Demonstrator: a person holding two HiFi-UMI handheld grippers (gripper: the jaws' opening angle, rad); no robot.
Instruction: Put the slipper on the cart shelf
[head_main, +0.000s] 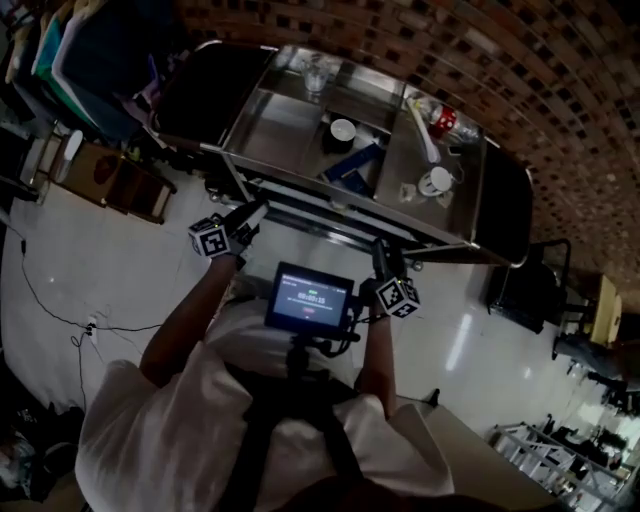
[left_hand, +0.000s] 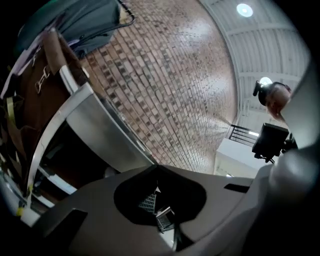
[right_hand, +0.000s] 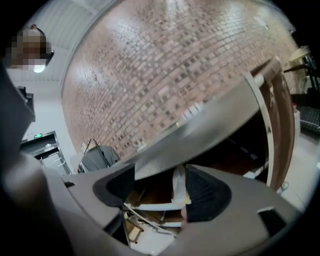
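Head view: blue slipper (head_main: 352, 164) on steel cart (head_main: 272, 130) (right gripper (head_main: 384, 256) agape)

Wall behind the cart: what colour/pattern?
Brick wall: reddish-brown bricks mixed with darker and paler ones, light mortar lines. Shows best in the left gripper view.

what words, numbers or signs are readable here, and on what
Screen on the chest rig: a line of digits, too small and blurred to read.
Marker cubes: black-and-white square patterns only, no words.
Green sign by the doorway: too blurred to read.
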